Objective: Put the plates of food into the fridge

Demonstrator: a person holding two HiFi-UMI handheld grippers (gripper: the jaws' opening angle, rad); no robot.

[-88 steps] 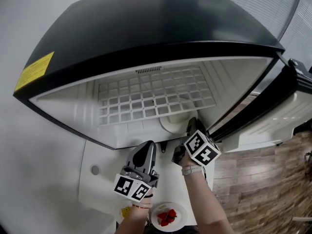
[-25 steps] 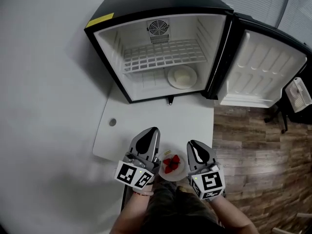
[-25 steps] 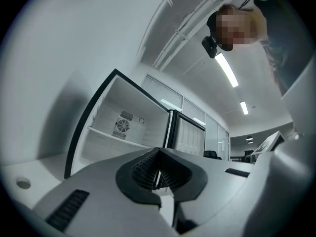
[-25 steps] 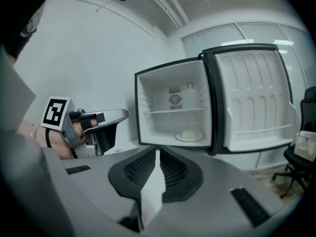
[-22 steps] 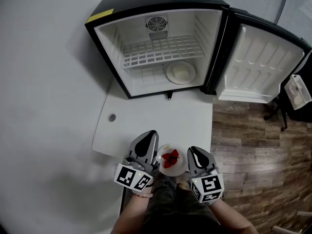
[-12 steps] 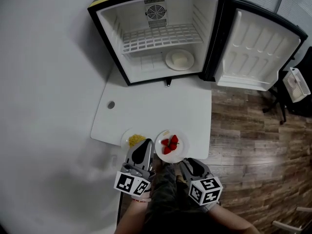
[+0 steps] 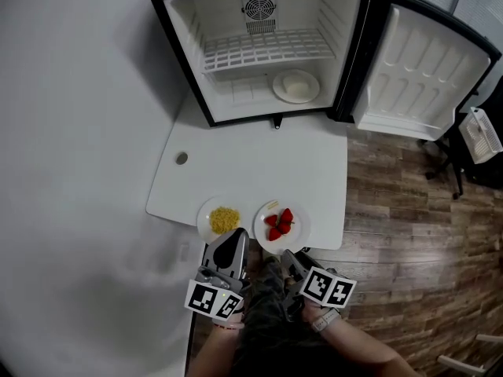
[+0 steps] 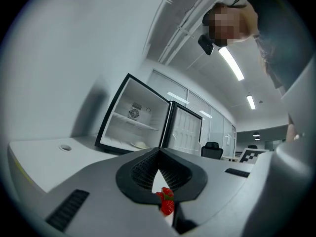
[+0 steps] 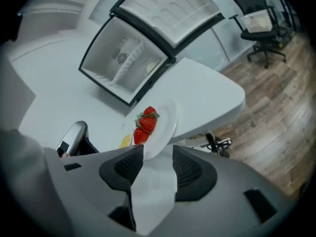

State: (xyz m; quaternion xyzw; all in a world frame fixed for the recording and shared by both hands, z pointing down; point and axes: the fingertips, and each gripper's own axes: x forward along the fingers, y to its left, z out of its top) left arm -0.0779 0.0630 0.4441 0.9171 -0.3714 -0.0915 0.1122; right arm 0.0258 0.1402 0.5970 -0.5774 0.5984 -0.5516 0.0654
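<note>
Two white plates sit at the table's near edge: one with strawberries (image 7: pixel 281 222), one with yellow food (image 7: pixel 222 219). My right gripper (image 7: pixel 292 256) is just below the strawberry plate (image 9: pixel 165 125), tilted down and rolled. Its jaws have just been opening and stand apart, with the plate's near rim at their tips and no pad pressing on it. My left gripper (image 7: pixel 233 240) is shut and points level at the gap between the two plates. In the left gripper view, strawberries (image 8: pixel 165 201) show past its closed tips (image 8: pixel 159 164). A third plate (image 7: pixel 296 86) lies on the open fridge's floor.
The black mini fridge (image 7: pixel 189 53) stands at the table's far end, door (image 7: pixel 424 69) swung open to the right, with a wire shelf (image 7: pixel 263 51) above the plate. The white table (image 7: pixel 251 163) has a cable hole (image 7: pixel 181 158). Wooden floor and an office chair (image 7: pixel 471 140) lie to the right.
Both grippers drew back from the fridge to the table's near edge, uncovering the two plates. The right gripper rolled, sank and opened its jaws; the left stayed shut.
</note>
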